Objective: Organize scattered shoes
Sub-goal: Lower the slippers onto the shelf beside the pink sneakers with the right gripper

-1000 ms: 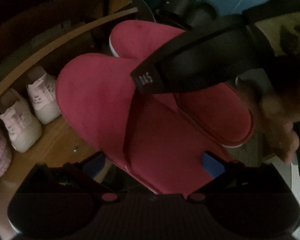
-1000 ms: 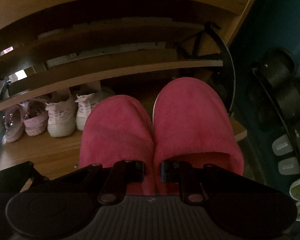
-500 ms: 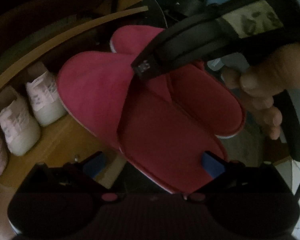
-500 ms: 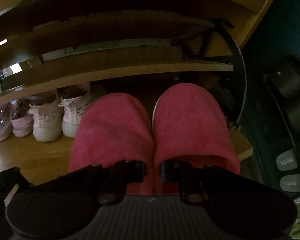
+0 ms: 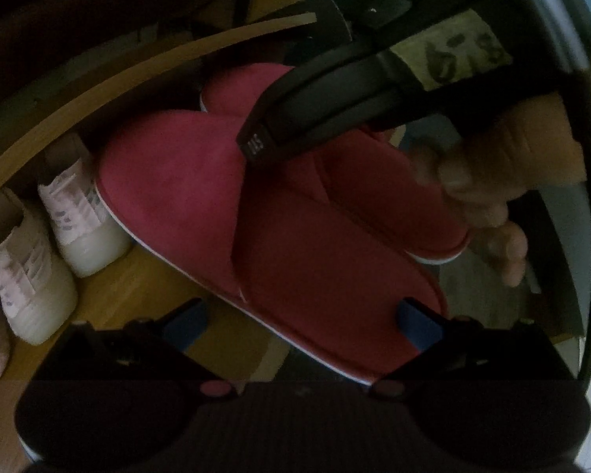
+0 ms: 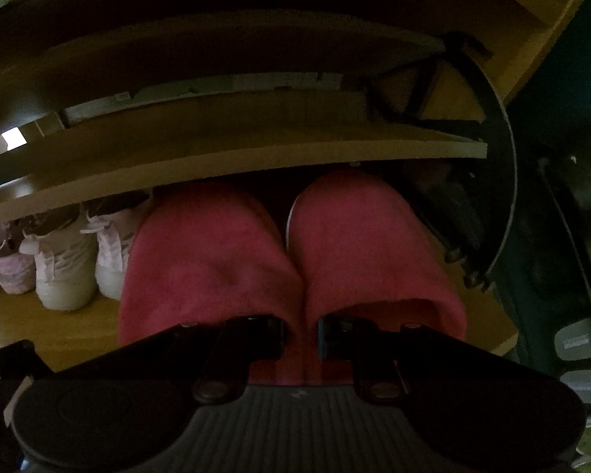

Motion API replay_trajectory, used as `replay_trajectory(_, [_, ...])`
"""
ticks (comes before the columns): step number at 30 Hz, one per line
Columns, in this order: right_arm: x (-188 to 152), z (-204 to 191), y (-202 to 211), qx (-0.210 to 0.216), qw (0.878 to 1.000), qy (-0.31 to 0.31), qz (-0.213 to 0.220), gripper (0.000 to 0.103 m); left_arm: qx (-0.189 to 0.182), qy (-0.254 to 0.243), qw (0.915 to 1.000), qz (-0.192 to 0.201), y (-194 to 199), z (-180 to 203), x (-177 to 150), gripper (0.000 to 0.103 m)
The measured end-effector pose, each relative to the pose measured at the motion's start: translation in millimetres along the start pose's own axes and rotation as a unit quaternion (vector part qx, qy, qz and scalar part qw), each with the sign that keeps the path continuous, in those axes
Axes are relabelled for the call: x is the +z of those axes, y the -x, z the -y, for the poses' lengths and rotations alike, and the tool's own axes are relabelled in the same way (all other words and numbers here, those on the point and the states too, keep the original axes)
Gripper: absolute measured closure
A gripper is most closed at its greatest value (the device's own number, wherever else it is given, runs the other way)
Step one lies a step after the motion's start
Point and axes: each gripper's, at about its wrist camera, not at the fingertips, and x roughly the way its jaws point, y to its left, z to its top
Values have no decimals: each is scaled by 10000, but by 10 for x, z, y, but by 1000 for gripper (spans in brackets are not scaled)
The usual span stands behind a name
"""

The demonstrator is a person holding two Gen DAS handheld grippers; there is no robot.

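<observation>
Shoe rack shelf (image 6: 39,331) is carrying pale sneakers (image 6: 65,268) at 9 o'clock. Red slippers (image 6: 287,260), paired, are hanging just over its edge, toes under the upper board (image 6: 256,157). Right gripper (image 6: 301,337) fingers are pinching both inner walls together; one could slip free. Left gripper (image 5: 301,321) fingers are standing released beside the heel, risking a snag.

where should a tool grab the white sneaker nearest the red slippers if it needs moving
Judging by its pose, take the white sneaker by its heel collar, coming from the shelf's open front: the heel faces outward, the toe points into the rack, and the red slippers crowd its side.
</observation>
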Motion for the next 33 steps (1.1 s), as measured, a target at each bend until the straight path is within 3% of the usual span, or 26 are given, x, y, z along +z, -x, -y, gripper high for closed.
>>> replay_trajectory(4, [29,93,40,-43,9996,-223,136,89,-30,21,10000,-23,-65,8,57,0])
replay_trajectory(7, [45,119,51,-225,9997,45,107,89,-45,-162,9999,-25,-75,146,87,0])
replay_trajectory(10, [96,160,8,-284,9996,56,67,89,-69,71,9999,53,-73,203,116,0])
replay_trajectory(17, [139,90,-249,-20,10000,27,-7,84,-174,418,9990,69,40,-43,66,0])
replay_trajectory(20, [167,70,-311,-94,9999,-92,-27,83,-96,650,9978,50,94,-129,61,0])
replay_trajectory(25, [166,41,-304,-175,9998,-69,52,76,-64,734,9972,99,145,-193,4,0])
replay_trajectory(27, [152,48,-276,-196,9997,-118,116,67,-40,754,9971,99,166,-168,-9,0])
replay_trajectory(33, [173,11,-48,-292,9993,79,217,62,-76,749,9971,83,163,-315,-208,0])
